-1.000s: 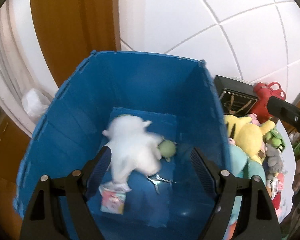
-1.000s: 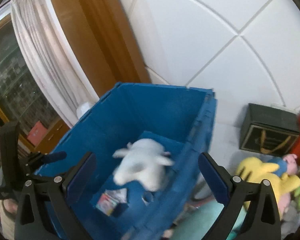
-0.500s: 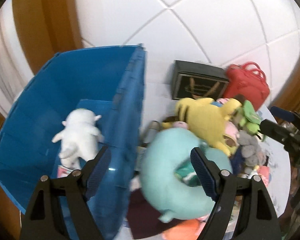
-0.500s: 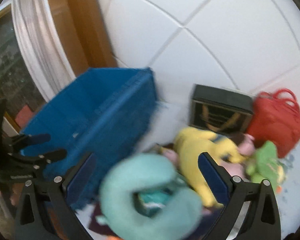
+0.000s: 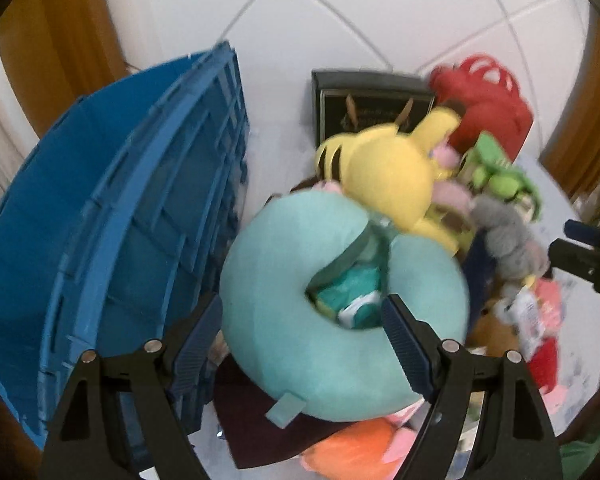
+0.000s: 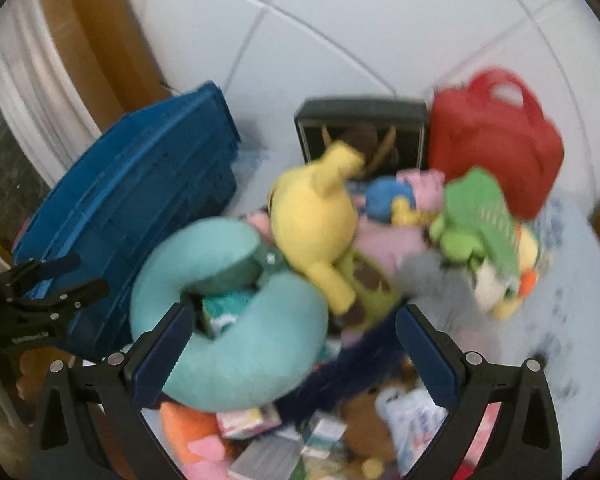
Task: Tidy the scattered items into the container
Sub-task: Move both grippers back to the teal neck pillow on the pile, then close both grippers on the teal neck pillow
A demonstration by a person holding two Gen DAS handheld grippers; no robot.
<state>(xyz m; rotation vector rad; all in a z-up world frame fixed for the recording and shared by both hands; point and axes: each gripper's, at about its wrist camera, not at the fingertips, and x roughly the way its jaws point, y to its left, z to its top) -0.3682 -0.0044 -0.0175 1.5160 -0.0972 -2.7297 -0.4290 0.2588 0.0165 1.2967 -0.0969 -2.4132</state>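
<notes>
A blue crate [image 5: 112, 216] [image 6: 136, 204] stands at the left of a heap of soft toys. On top of the heap lies a teal neck pillow [image 5: 320, 308] [image 6: 236, 320], with a yellow plush [image 5: 388, 172] [image 6: 316, 216] behind it. My left gripper [image 5: 302, 340] is open above the pillow, whose near half lies between the jaws without the pads pressing on it. My right gripper [image 6: 294, 350] is open too, over the pillow's right end and a dark blue cloth [image 6: 348, 372]. The left gripper [image 6: 56, 280] also shows at the left edge of the right wrist view, beside the crate.
Behind the heap stand a black box [image 5: 368, 104] [image 6: 360, 128] and a red bag [image 5: 488, 108] [image 6: 496, 144]. A green plush [image 6: 472, 216], a grey plush [image 5: 508, 240], an orange toy [image 5: 356, 448] and several small packets [image 6: 320, 432] lie around. A white tiled wall [image 5: 340, 12] is behind.
Both grippers have swung right and down, from above the crate's inside with the white plush in it to over the toy heap. The crate now sits at the left.
</notes>
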